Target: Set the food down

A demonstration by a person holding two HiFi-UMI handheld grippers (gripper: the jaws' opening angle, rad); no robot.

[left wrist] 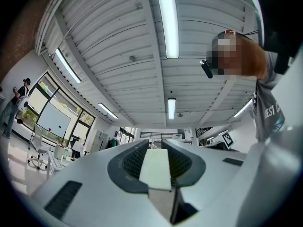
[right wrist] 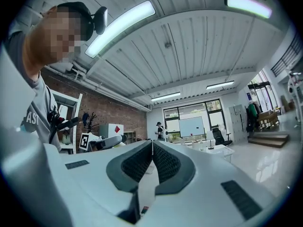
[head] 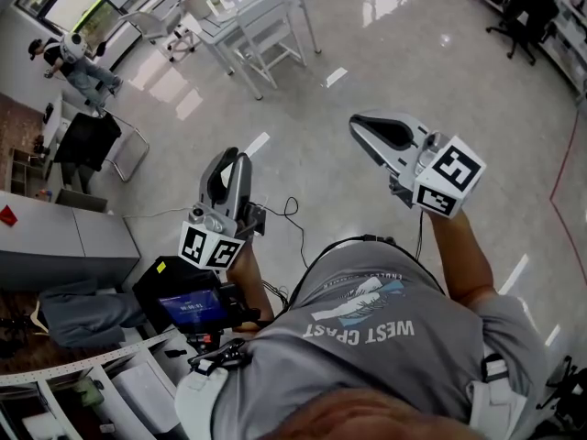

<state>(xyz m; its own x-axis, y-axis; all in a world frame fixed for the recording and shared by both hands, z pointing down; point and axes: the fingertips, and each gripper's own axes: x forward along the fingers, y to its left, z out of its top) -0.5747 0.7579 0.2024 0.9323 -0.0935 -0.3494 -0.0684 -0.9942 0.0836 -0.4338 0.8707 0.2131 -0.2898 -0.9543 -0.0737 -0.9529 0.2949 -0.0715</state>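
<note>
No food shows in any view. My left gripper (head: pixel 227 154) is held up at chest height over the shiny floor, and its view looks at the ceiling. Its jaws (left wrist: pixel 155 144) stand a narrow gap apart, with a pale pad face showing between them and nothing held. Further right and higher, my right gripper (head: pixel 356 123) points forward and left. In its own view the right gripper (right wrist: pixel 152 142) has its jaws meeting in one line with nothing between them. The left gripper's marker cube (right wrist: pixel 84 141) shows at the left of the right gripper view.
White tables and chairs (head: pixel 257 16) stand at the back. A grey cabinet (head: pixel 64 236) is at the left, with another person (head: pixel 78 62) beyond it. A black device with a lit screen (head: pixel 188 305) sits by my left hip. A cable (head: pixel 293 214) lies on the floor.
</note>
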